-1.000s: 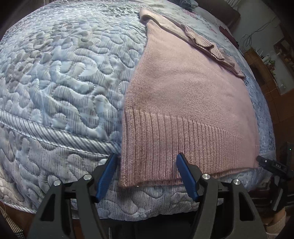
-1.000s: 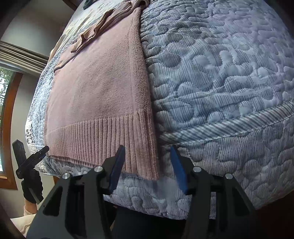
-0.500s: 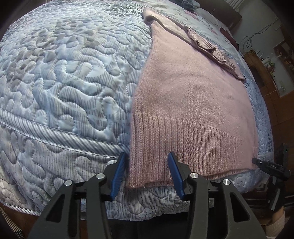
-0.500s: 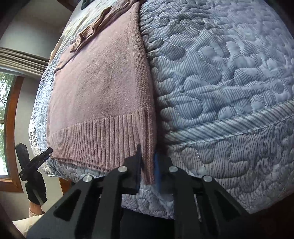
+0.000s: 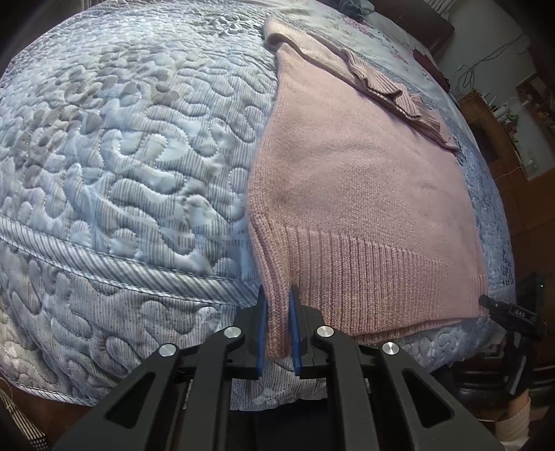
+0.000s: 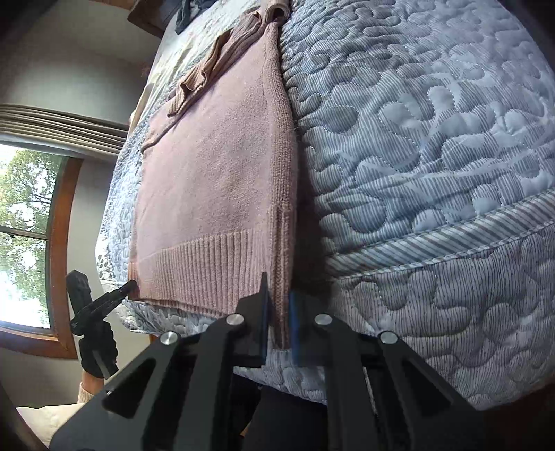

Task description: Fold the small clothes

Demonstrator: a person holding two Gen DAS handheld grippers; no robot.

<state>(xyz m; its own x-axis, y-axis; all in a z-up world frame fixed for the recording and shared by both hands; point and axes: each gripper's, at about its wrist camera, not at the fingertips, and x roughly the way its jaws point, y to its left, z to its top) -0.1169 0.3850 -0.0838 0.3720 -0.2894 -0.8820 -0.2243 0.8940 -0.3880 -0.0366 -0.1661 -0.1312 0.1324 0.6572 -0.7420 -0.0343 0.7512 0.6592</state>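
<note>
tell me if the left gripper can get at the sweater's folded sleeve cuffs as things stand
Probably not: the left gripper is shut on the pink sweater at its near ribbed hem corner, and the sleeve cuffs lie across the sweater's far end. It would have to let go first.

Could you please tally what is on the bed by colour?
Pink: 1, the sweater, its hem corners held by the left gripper and right gripper.
Dark: 1, a garment at the far end.
Blue-grey: 1, the quilt.
Total: 3

Quilted blue bedspread (image 5: 121, 166), wood-framed window (image 6: 24, 222)
</note>
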